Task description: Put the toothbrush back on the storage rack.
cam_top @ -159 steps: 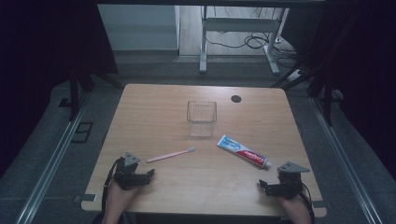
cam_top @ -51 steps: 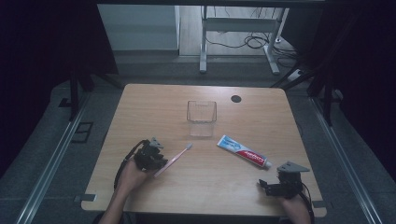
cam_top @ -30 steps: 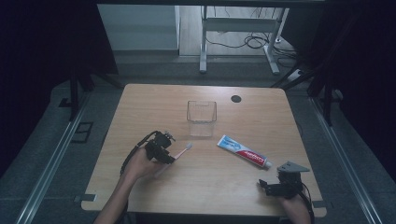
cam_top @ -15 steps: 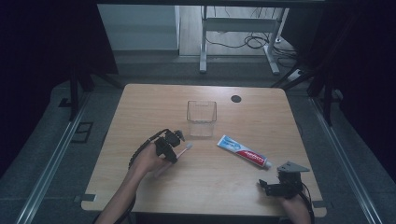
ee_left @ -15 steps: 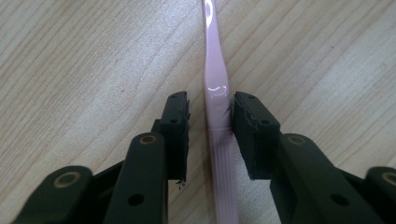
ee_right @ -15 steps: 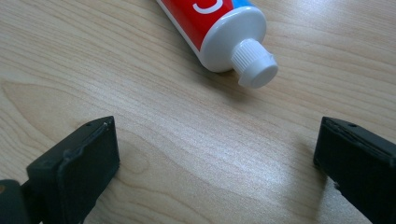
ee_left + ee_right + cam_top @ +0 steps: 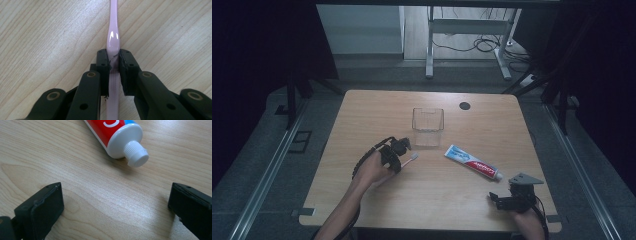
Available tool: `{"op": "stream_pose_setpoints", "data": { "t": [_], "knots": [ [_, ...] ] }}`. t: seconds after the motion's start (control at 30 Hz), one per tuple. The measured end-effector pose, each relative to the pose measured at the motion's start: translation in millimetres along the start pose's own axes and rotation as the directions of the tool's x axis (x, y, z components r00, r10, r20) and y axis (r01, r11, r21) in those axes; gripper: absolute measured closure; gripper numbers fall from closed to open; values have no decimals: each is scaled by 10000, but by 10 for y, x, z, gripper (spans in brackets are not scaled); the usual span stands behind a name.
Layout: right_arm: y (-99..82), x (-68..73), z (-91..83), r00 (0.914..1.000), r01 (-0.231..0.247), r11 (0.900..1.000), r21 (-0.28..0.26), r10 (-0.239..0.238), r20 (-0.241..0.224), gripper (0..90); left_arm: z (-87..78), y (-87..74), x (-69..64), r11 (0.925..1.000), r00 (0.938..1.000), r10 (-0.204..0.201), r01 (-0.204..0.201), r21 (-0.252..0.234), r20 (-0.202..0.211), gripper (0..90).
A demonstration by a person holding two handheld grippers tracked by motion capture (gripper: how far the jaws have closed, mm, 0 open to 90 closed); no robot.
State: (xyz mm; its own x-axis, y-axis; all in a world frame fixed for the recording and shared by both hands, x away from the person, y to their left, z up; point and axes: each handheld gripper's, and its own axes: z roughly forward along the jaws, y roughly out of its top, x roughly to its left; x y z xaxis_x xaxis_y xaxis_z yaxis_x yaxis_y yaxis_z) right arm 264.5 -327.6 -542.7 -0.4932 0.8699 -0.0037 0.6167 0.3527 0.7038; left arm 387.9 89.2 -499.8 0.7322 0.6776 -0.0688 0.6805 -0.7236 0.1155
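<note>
Landmark for all places: the clear container [image 7: 428, 126], standing upright near the middle of the wooden table [image 7: 362, 115].

1. Left gripper [image 7: 401, 150]. Carried in the person's left hand [image 7: 373, 169], left of and nearer the person than the container. In the left gripper view its black pads [image 7: 103, 65] press on either side of the toothbrush handle; the jaws have just been closing and now clamp the handle between them.

2. Toothbrush [image 7: 113, 40]. Pale pink, lying flat on the table surface, just on the near-left side of the container. In the high view its head [image 7: 414, 156] sticks out past the gripper toward the container's near wall, close to it but apart. In the left gripper view the handle runs straight up and away from the pads.

3. Toothpaste tube [image 7: 473, 162]. Red, white and blue, lying flat, near-right of the container and well clear of it, white cap [image 7: 135, 155] pointing to the near-right corner of the table.

4. Dark round disc [image 7: 464, 105]. On the table beyond and right of the container.

5. Right gripper [image 7: 502, 200]. Far to the near-right of the container, by the table's near edge, in the person's right hand [image 7: 527, 222]. Jaws spread wide with bare wood between them, holding nothing; the tube's cap lies just ahead.
</note>
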Motion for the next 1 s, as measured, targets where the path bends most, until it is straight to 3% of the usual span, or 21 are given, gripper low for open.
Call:
{"op": "stream_pose_setpoints", "data": {
  "t": [0.47, 0.9, 1.0],
  "knots": [
    [0, 0, 0, 10000, 2, 10000, 0, -2, 1, 0, -152, 0, -26, 9964, 9995, 303, -297, -798, 62, 790],
    [0, 1, 0, 10000, -16, 10000, -5, 16, 4, 0, -442, 42, -62, 9797, 9981, 604, -575, -1918, 91, 790],
    [0, 1, 0, 10000, -13, 10000, -4, 13, 2, 0, -528, 60, -74, 9715, 9978, 660, -629, -2287, 59, 790]
  ]
}}
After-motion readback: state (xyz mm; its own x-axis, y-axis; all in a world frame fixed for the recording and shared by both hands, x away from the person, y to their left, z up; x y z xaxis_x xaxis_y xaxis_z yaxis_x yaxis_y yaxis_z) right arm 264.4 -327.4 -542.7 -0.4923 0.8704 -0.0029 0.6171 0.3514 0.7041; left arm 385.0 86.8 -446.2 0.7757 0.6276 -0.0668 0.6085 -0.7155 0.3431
